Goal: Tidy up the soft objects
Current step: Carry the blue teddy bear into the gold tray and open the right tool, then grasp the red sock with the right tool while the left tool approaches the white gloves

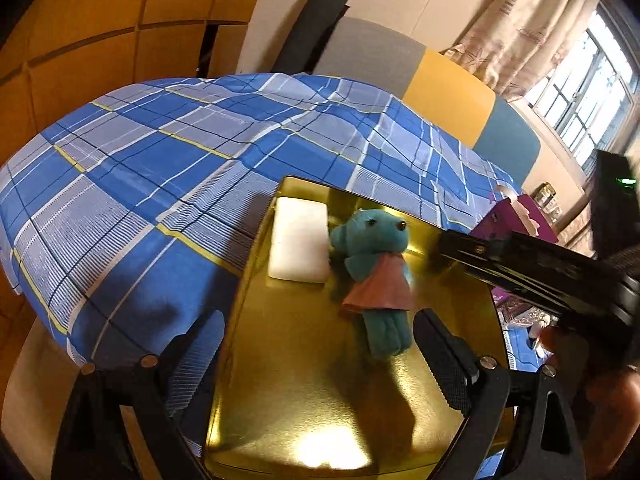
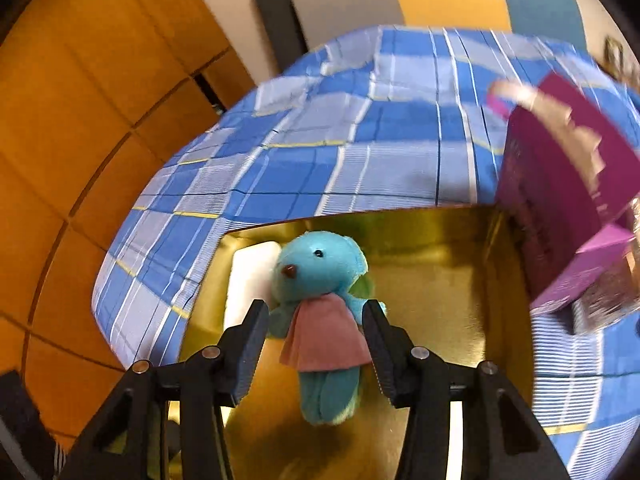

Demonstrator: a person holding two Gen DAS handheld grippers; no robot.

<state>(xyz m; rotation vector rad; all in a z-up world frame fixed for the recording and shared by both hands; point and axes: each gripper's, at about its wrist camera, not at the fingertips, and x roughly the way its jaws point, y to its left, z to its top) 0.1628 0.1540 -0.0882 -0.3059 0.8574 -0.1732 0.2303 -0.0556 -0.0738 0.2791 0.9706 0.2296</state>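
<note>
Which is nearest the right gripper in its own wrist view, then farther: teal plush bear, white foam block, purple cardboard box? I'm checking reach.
1. Teal plush bear: between the right gripper fingers.
2. White foam block: just left, behind the bear.
3. Purple cardboard box: far right.

no text, label or number can be read — the print on the purple box (image 2: 568,200) is blurred.

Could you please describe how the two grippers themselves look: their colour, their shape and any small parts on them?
Both are matte black. The right gripper has two flat fingers with finely ribbed inner pads, on angular arms joined by round silver rivets. The left gripper has the same build: ribbed black pads, silver rivets and triangular cut-outs in its arms. No cables or sleeves show.
</note>
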